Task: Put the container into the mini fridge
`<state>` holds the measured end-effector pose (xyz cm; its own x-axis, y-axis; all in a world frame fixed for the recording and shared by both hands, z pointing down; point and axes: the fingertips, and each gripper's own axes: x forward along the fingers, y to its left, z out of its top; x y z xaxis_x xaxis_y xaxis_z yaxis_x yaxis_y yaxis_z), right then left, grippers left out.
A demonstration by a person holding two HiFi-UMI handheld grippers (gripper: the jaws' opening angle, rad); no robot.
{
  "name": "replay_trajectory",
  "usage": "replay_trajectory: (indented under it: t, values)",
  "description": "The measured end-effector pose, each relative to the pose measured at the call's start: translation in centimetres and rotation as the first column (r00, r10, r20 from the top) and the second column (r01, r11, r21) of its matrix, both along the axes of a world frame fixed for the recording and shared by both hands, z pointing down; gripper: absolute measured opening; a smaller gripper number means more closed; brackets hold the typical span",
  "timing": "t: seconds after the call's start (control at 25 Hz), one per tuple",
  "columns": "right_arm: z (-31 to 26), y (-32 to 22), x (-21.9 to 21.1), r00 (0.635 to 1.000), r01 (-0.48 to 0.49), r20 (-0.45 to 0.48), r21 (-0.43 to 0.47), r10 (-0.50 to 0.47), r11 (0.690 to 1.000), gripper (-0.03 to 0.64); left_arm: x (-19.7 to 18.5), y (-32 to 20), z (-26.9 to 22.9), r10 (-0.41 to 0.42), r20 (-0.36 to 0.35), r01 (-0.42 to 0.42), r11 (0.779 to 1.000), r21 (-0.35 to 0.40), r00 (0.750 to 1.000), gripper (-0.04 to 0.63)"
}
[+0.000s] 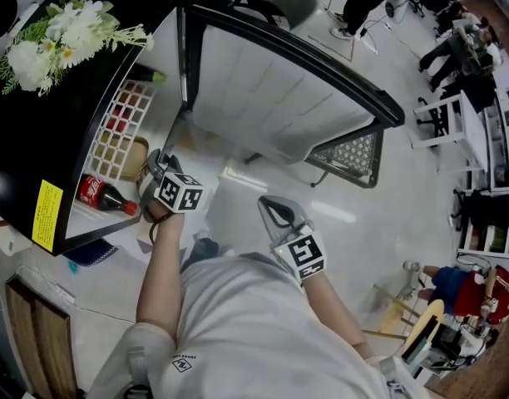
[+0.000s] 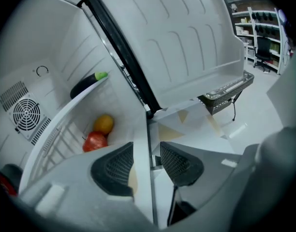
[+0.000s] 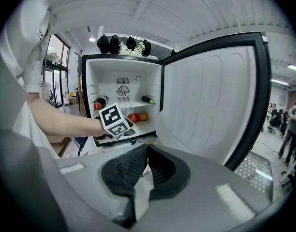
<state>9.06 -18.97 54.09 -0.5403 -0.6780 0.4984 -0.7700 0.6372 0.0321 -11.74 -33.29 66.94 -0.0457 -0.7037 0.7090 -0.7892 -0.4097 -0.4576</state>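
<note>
Container (image 1: 135,158), which I take to be the tan thing low in the mini fridge (image 1: 71,115), lies on the fridge's floor beside the cola bottle (image 1: 105,196) and under the white wire shelf (image 1: 126,119). The left gripper (image 1: 159,165) is at the fridge's mouth just beside it, jaws wide apart and gripping nothing; its own view shows only a tan sliver by one pad and the fridge's white front edge between the jaws. The right gripper (image 1: 275,210) hangs in front of the open door (image 1: 279,90), jaws together and empty. The step in hand looks like letting go and drawing out. Done well, the left gripper would keep its jaws wide and back straight out the way it points, so that neither pad drags the container forward. It should also stay clear of the front edge, the bottle and the shelf with its red fruit (image 2: 94,141). Of writing, little can be read. The bottle's red label carries white script too small to make out, and the yellow sticker (image 1: 47,214) on the fridge's black side has illegible print. The cubes bear only black-and-white square markers.
</note>
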Motion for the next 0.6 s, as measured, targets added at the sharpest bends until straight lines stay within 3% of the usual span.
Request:
replay_trajectory:
  t: [0.12,0.28,0.44,0.6]
  values:
    - [-0.4,0.4,0.6,1.0,-0.018,0.009,0.016,0.018,1.0,0.003,1.8,1.1,-1.4,0.044,-0.047,-0.043,0.999,0.022,0.998,0.133]
    - [-0.9,1.3,1.6,0.999,-0.045,0.022,0.028,0.044,0.999,0.003,4.7,2.9,-3.8,0.124,-0.134,-0.119,0.992,0.048,0.983,0.027]
    - [-1.9,1.8,2.6,0.997,-0.071,0.043,0.048,0.069,0.996,0.003,8.5,4.6,-6.6,0.236,-0.293,-0.227,0.972,0.064,0.927,0.009]
    - [-3.9,2.0,3.9,0.993,-0.1,0.064,0.087,0.095,0.991,0.003,11.2,6.5,-9.6,0.306,-0.385,-0.296,0.951,0.087,0.871,0.009]
